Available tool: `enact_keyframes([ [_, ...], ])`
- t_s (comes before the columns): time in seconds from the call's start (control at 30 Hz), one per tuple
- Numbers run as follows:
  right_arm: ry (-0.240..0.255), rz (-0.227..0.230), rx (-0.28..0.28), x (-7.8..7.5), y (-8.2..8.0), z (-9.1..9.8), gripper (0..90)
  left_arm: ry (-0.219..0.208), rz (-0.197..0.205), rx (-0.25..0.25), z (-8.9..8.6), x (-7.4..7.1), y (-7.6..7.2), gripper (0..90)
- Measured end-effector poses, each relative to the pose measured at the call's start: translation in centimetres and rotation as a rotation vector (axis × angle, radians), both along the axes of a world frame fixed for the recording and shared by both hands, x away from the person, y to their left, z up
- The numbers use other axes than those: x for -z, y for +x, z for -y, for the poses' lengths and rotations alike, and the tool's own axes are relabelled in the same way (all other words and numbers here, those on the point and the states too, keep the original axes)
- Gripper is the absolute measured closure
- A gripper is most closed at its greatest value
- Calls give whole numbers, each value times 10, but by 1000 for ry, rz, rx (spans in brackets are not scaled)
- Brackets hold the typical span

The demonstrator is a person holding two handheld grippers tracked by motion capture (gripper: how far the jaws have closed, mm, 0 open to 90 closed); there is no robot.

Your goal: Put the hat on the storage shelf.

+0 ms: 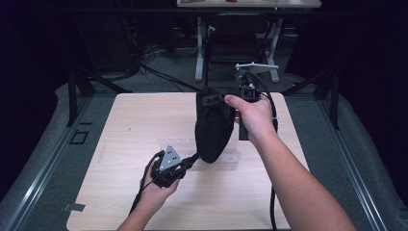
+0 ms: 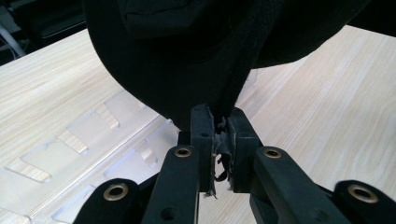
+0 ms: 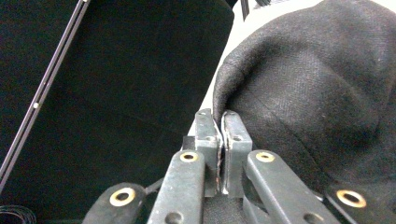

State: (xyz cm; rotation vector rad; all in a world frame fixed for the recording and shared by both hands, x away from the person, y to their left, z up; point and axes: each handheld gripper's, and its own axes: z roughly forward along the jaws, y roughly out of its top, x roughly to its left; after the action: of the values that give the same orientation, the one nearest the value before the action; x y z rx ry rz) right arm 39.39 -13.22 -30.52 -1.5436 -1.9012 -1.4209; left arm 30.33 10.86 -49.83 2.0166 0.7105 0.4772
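Black woven-fabric pouch [image 1: 213, 130] hangs above pale wooden table [image 1: 134, 125], over clear acrylic slotted tray [image 1: 180, 143]. Your right gripper [image 1: 215, 98] pinches pouch top edge, jaws closed on cloth. Your left gripper [image 1: 192, 159] clamps pouch bottom tip, fabric between jaws.

I see my left hand-held gripper [image 2: 219, 140] pinching black cloth [image 2: 187, 56] tight, jaws closed on thin edge. Cloth hangs big and dark above. Light wood table [image 2: 327, 98] under it. Clear plastic tray [image 2: 93, 144] lies flat on table, left side.
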Motion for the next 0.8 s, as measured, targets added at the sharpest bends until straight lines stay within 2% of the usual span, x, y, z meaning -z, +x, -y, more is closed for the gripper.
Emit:
enact_keyframes([
  [0.13, 12, 5, -9, 2, 0, -2, 850, 0, 12, 0, -2, 4, -1, 840],
  [0.23, 3, -3, -28, 1, -1, -4, 881, 11, 39, 0, -2, 6, -4, 842],
  [0.4, 2, 2, -43, -2, -7, -10, 886, 8, 57, 12, -4, 8, -5, 842],
  [0.57, -4, 19, -39, -8, -9, -12, 887, -22, 42, 25, -5, 5, -3, 841],
  [0.63, -13, 21, -40, -8, -9, -12, 887, -16, 38, 28, -6, 6, -2, 841],
  [0.8, -9, 15, -34, -3, -4, -15, 884, -43, 0, 22, -10, 8, 2, 839],
])
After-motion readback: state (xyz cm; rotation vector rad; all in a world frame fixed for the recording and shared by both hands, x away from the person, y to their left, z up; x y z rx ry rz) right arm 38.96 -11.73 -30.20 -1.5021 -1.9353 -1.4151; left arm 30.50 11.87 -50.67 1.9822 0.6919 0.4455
